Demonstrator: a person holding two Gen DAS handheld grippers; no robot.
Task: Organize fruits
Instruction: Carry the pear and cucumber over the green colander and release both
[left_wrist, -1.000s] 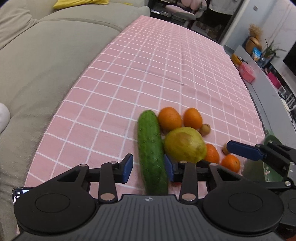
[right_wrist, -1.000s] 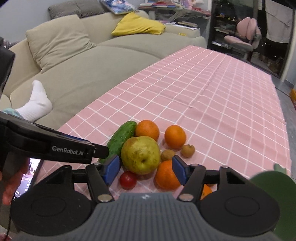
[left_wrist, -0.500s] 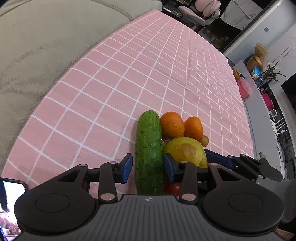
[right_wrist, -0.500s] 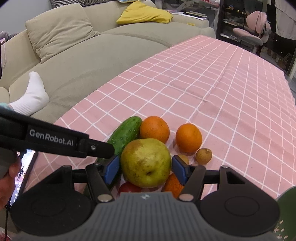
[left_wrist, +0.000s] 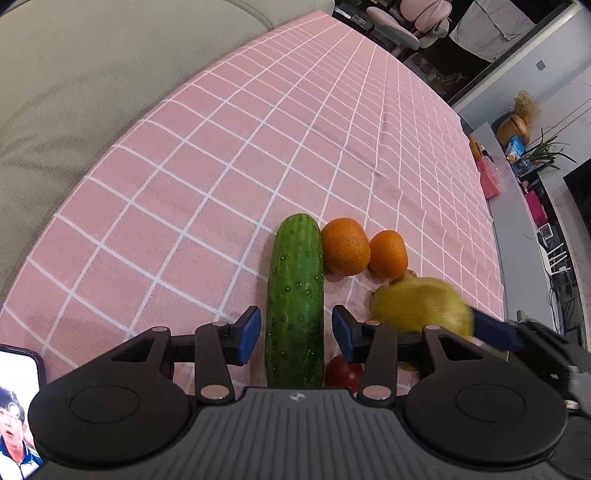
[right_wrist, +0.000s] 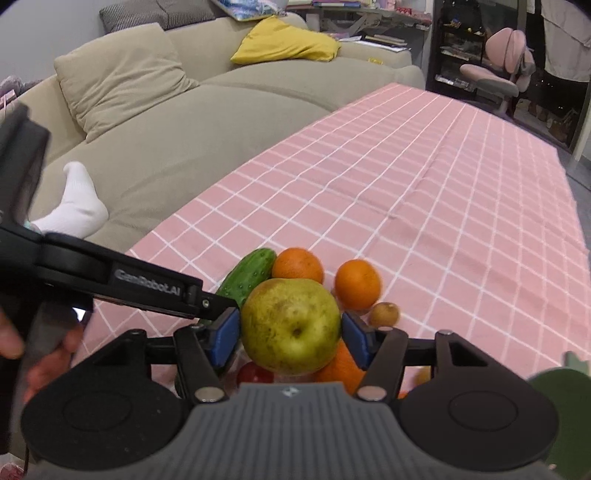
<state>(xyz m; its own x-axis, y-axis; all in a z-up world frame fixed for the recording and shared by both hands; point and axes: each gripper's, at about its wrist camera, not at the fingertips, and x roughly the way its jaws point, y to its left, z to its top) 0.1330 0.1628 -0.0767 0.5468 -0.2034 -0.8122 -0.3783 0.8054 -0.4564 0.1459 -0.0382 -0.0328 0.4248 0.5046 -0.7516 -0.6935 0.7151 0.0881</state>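
Left gripper: jaws have just been opening and now stand moderately wide astride the near end of the cucumber, a gap showing on each side, pads not pressing. Half a second ago they sat closer around it.

Right gripper: jaws have just been closing, blue pads now against both flanks of the pear, which they hold. In the left wrist view the pear is blurred and sits further right and clear of the cucumber, where earlier it lay against it.

Tomato: small, red, on the desk just below the pear, partly hidden by the gripper body.

Orange, nearest: under the pear's right side, half hidden.

Cucumber: lying flat on the pink checked tablecloth, lengthwise away from the left camera, unmoved.

Two oranges: side by side just right of the cucumber's far end, the first touching it.

Small brown fruit: beside the right pad, kind unclear.

Beyond the desk: beige sofa, yellow cushion, a person's white sock, pink chair.
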